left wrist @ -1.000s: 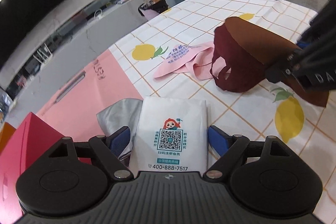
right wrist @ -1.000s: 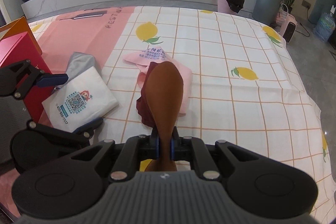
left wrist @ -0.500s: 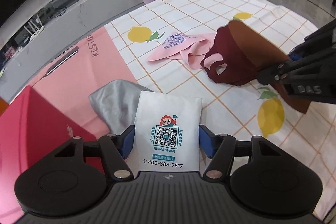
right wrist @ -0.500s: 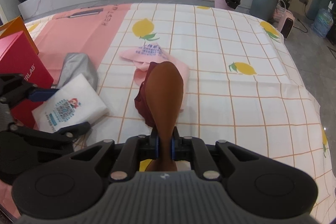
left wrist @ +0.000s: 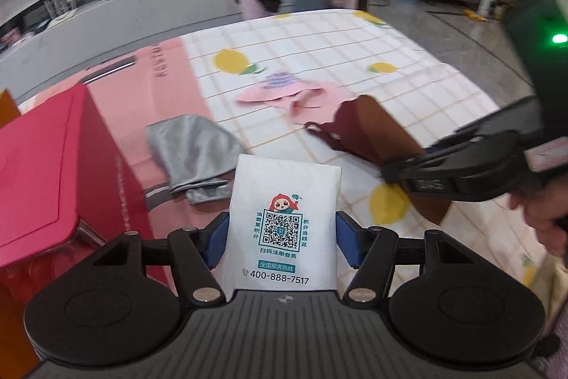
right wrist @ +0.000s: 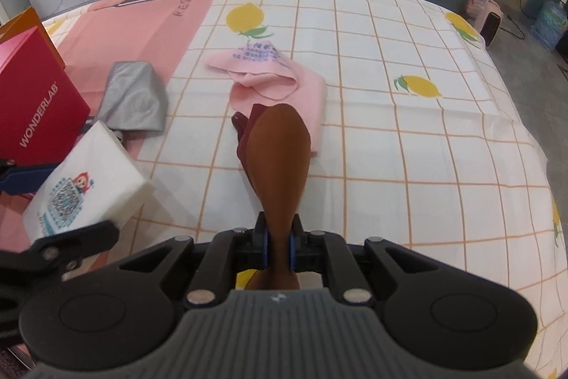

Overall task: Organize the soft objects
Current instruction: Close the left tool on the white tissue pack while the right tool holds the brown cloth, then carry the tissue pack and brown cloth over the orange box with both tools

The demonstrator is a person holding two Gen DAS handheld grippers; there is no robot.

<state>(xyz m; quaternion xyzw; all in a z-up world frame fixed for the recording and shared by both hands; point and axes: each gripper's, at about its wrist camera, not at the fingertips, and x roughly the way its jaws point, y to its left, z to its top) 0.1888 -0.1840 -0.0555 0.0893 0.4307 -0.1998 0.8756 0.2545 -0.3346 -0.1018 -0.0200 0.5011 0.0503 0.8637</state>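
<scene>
My left gripper (left wrist: 282, 240) is shut on a white tissue pack (left wrist: 284, 219) with a QR code, held above the cloth; the pack also shows in the right wrist view (right wrist: 85, 180). My right gripper (right wrist: 278, 245) is shut on a brown and maroon cloth (right wrist: 278, 162), which hangs lifted over the table and shows in the left wrist view (left wrist: 365, 126). A pink cloth (right wrist: 280, 84) lies crumpled in the middle of the table. A grey cloth (right wrist: 133, 102) lies to its left, also visible in the left wrist view (left wrist: 193, 151).
A red box (right wrist: 33, 105) marked WONDERLAB stands at the left, also in the left wrist view (left wrist: 53, 173), with an orange box (right wrist: 26, 22) behind it. The lemon-print tablecloth (right wrist: 408, 137) covers the table. A counter, bins and plants stand beyond.
My left gripper has lifted the tissue pack off the table and swung left towards the red box. My right gripper has raised the brown cloth a little.
</scene>
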